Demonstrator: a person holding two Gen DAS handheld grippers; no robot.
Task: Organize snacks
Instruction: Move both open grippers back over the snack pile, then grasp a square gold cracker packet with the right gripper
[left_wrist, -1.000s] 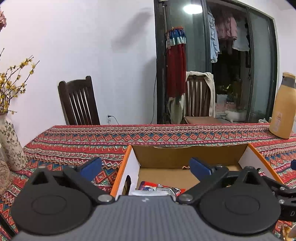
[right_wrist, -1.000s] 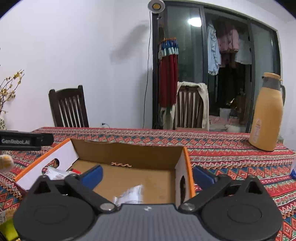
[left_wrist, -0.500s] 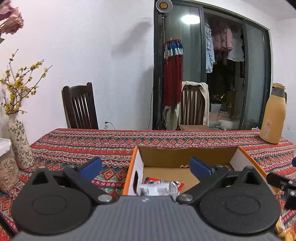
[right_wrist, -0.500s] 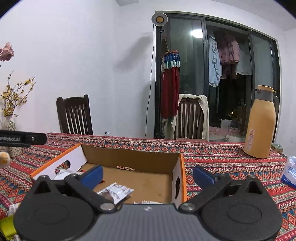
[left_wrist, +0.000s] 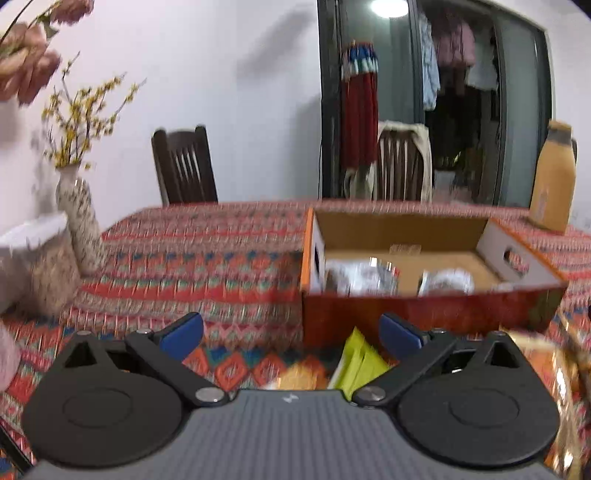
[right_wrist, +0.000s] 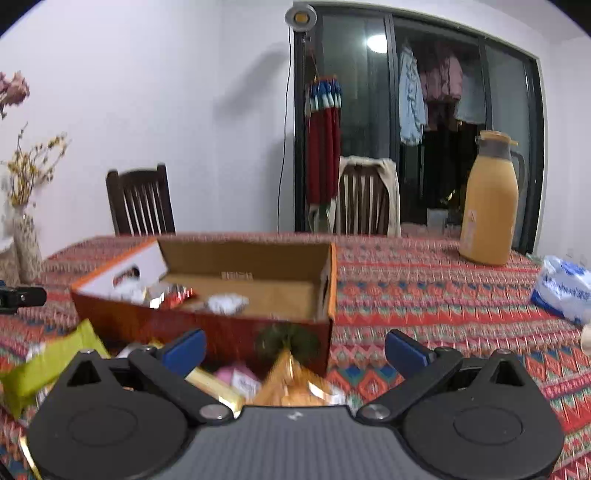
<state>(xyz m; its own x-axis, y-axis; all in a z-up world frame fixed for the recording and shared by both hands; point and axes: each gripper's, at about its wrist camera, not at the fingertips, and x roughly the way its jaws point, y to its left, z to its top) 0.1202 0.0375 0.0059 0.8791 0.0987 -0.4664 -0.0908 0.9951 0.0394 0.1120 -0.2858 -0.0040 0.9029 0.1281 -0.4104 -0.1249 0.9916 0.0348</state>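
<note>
An open orange cardboard box (left_wrist: 424, 314) (right_wrist: 207, 325) stands on the patterned tablecloth with several silver and red snack packets (left_wrist: 362, 277) (right_wrist: 170, 293) inside. Loose snacks lie in front of it: a green packet (left_wrist: 356, 363) (right_wrist: 48, 360), an orange packet (right_wrist: 291, 384), a pink one (right_wrist: 240, 376) and a gold one (left_wrist: 554, 373). My left gripper (left_wrist: 291, 334) is open and empty, in front of the box's left end. My right gripper (right_wrist: 295, 347) is open and empty, above the orange packet, before the box's right end.
A patterned vase (left_wrist: 79, 218) (right_wrist: 26, 247) with yellow twigs stands at the left, with a white-lidded container (left_wrist: 26, 258) beside it. A tan thermos (right_wrist: 487, 199) (left_wrist: 552, 177) stands at the back right. A blue-white tissue pack (right_wrist: 563, 288) lies at the right. Chairs stand behind the table.
Both grippers have pulled back from over the box toward the table's near side and risen; the box now sits farther off and the loose snacks in front have come into view. Both stay open.
</note>
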